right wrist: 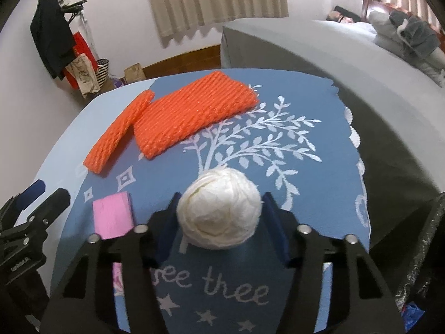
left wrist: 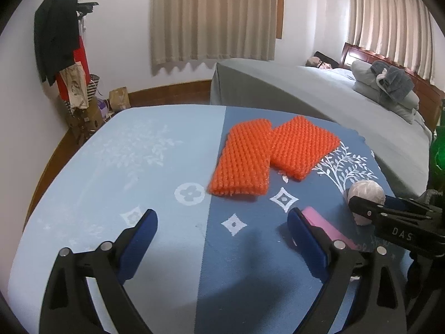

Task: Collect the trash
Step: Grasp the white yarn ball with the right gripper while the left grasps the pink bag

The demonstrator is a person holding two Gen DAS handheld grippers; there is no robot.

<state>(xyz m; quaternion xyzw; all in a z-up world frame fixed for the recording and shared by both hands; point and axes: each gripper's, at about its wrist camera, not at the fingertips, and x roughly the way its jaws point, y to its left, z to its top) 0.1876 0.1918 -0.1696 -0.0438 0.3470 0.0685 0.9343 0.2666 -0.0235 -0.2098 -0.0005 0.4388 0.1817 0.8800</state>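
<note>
A crumpled white paper ball (right wrist: 219, 208) sits between the blue pads of my right gripper (right wrist: 221, 217), which is shut on it just above the blue tablecloth (right wrist: 306, 194). In the left wrist view the ball (left wrist: 365, 190) shows behind the right gripper's finger (left wrist: 370, 211). Two orange foam nets (left wrist: 250, 161) (right wrist: 192, 114) lie side by side farther back. A pink paper piece (right wrist: 112, 217) (left wrist: 322, 225) lies left of the ball. My left gripper (left wrist: 222, 239) is open and empty, low over the cloth in front of the nets.
A grey bed (left wrist: 319, 97) with folded bedding (left wrist: 389, 83) stands behind and to the right of the table. Bags and hanging clothes (left wrist: 64, 50) stand at the far left wall. A black bag edge (right wrist: 425, 250) shows at the right.
</note>
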